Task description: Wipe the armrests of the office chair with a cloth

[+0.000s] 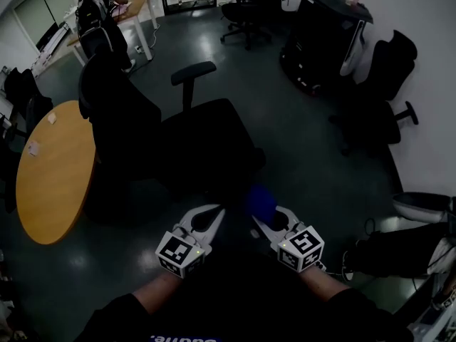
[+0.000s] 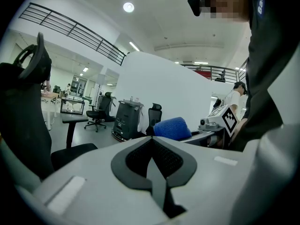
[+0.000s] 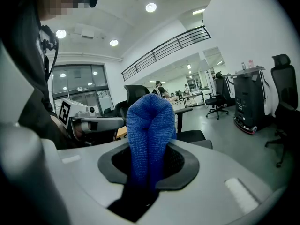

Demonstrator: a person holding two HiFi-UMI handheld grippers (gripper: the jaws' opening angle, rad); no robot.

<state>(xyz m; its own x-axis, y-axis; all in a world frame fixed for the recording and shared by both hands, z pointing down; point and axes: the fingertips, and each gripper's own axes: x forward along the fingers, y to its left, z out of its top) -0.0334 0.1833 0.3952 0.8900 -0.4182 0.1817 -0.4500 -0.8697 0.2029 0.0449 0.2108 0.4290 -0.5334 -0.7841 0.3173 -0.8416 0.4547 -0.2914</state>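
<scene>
Nearest, the right tongs (image 1: 258, 224) grip the bunched blue cloth (image 3: 149, 125) beside the empty left tongs (image 1: 216, 212), jaws pressed together, while the one visible armrest (image 1: 193, 72) of the office chair (image 1: 203, 137) lies farther ahead and leftward, pad crosswise.

Open floor (image 1: 306, 141) right of chair (image 1: 206, 141); table (image 1: 53, 177) near its left.
</scene>
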